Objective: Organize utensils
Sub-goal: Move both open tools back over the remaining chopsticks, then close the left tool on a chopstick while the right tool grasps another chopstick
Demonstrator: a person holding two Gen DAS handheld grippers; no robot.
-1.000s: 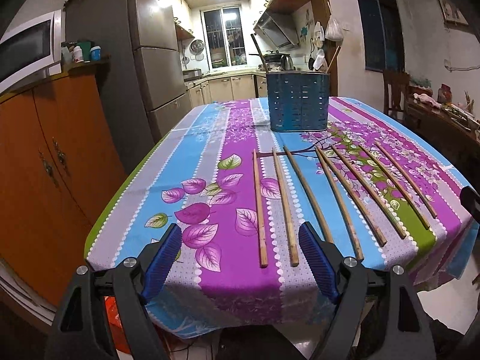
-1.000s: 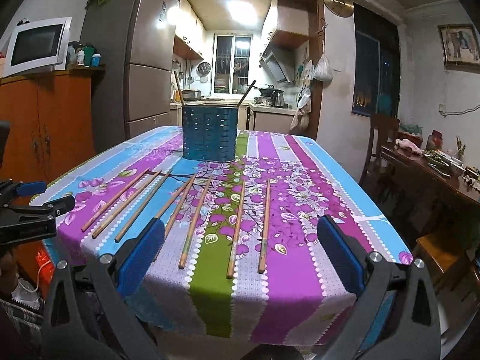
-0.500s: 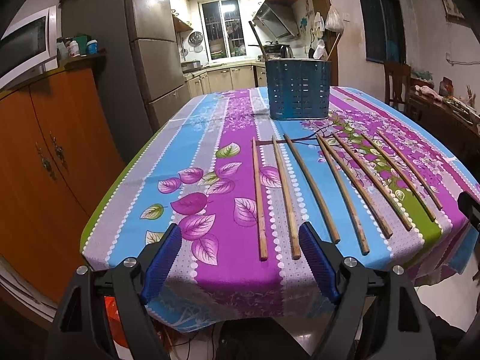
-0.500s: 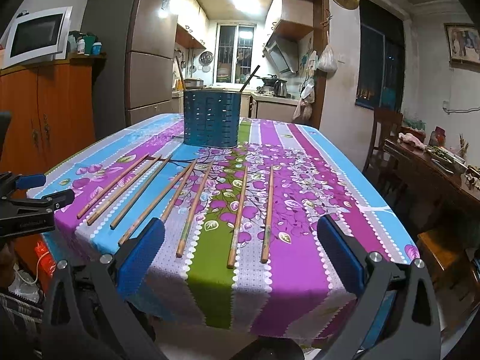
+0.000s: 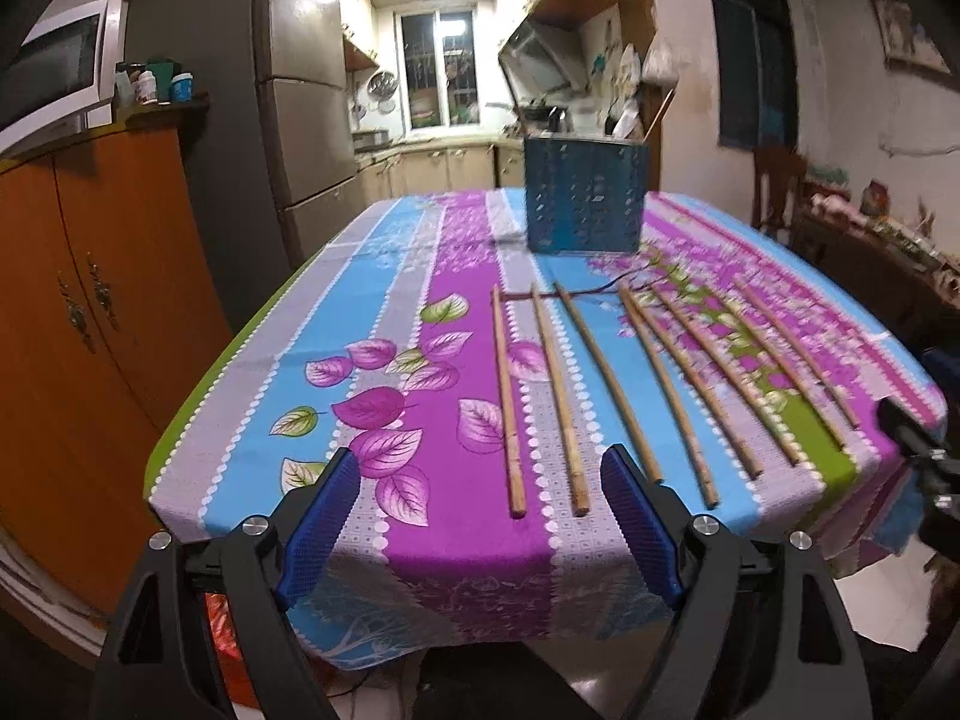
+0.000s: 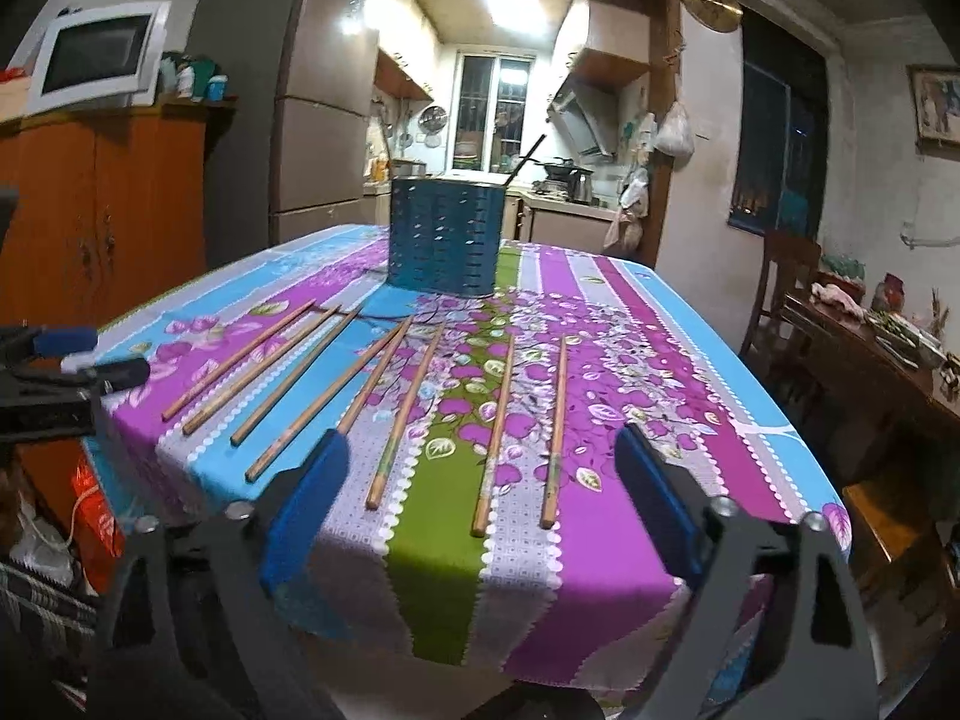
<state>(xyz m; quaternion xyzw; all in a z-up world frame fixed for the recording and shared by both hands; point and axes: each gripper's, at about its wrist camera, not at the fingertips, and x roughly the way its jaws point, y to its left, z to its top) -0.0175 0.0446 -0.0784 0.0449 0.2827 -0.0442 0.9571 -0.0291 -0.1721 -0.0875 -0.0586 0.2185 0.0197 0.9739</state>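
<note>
chopsticks (image 5: 563, 402) on table (image 5: 384, 324), holder (image 5: 585, 198) behind

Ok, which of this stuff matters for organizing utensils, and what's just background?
For the job:
chopsticks laid out on the tablecloth
blue utensil holder
left gripper, open
right gripper, open

Just there:
microwave
orange cabinet
fridge
side table clutter

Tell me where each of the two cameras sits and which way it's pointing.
Left wrist: on the left hand-held gripper, at the table's near left edge, facing the chopsticks and blue utensil holder; its open fingers show.
Right wrist: on the right hand-held gripper, further right, same direction; open fingers show.
Shared: chopsticks, holder, floral tablecloth.
</note>
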